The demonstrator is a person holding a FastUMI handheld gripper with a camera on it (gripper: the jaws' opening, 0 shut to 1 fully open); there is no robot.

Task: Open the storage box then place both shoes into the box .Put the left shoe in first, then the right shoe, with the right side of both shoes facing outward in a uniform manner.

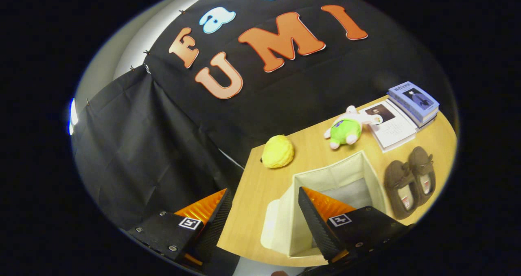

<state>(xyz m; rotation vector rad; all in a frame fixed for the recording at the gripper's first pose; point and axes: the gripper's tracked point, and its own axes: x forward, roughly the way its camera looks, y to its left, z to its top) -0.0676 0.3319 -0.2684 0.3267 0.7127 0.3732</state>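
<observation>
Tool (264, 202) held tilted above the near edge of the bench (252, 194), fingers spread wide, nothing between them. One fingertip (226, 194) off the bench edge, over the black cloth wall; other fingertip (303, 194) over the storage box (325, 178).

Storage box taken as landmark. Pale fabric, square, standing on the bench with top open; inside walls and light floor visible, nothing seen inside. Flap or lid panel (272, 227) of same pale fabric hanging at the near outer side. Not touched by either finger, so far as can be told.

Pair of brown shoes (409, 180) just beside the box, on the side away from the cloth wall's hanging corner; lying side by side, close together, soles down, openings up, light insoles with small labels showing. Both on the bench, outside the box. Cannot tell which is left and which right.

Yellow knitted ball-like object (277, 151) beyond the box, near the far bench edge. Green and white plush toy (348, 128) beyond the box, lying on its side. White booklet (390, 127) flat beyond the shoes, plush toy's end touching its corner. Stack of blue books (413, 101) resting beyond the booklet, partly over it.
</observation>
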